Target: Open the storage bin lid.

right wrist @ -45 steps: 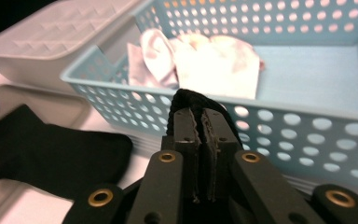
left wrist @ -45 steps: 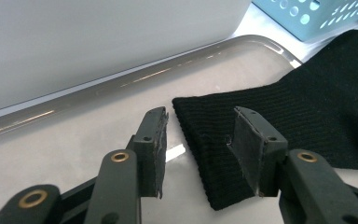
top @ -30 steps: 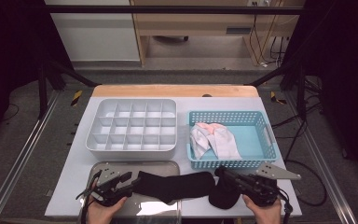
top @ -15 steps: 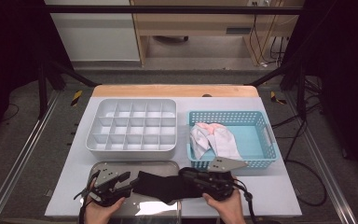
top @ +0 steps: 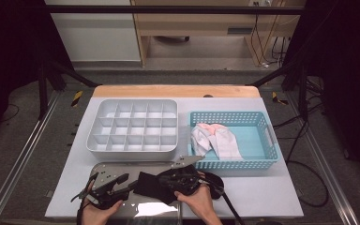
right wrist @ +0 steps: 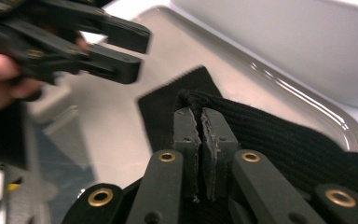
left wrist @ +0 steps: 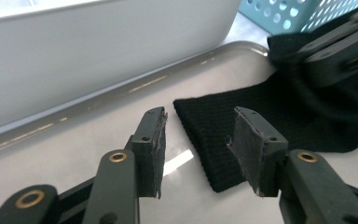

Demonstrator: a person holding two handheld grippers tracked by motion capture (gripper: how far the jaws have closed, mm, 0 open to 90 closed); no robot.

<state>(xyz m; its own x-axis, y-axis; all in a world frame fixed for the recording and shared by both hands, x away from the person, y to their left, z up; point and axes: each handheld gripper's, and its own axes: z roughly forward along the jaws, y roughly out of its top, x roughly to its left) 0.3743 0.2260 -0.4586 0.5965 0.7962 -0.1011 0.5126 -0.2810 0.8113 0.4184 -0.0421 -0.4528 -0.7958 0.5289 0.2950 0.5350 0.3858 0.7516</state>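
High view: black sock [top: 155,184] lies on a grey metal tray [top: 104,169] at the near edge of the bench [top: 272,197], its long axis running left to right. Since a second ago the right gripper [top: 168,180] has travelled left from the sock's right end to near its middle, and the sock now looks shorter, its right part apparently drawn over; judged a fold in progress. Behind stand a white compartment organiser [top: 132,125] at left and a blue basket [top: 258,117] holding light socks [top: 215,140] at right. Left gripper [top: 130,185] sits at the sock's left end. Left gripper view: left gripper [left wrist: 198,147] has its jaws apart, astride the sock's [left wrist: 270,121] ribbed cuff end, which points toward it and lies flat on the tray [left wrist: 98,140]; nothing is pinched. Right gripper view: right gripper [right wrist: 200,126] has its jaws pressed together on a raised pinch of the sock's [right wrist: 279,140] knit; the cuff points away toward the left gripper [right wrist: 121,60].
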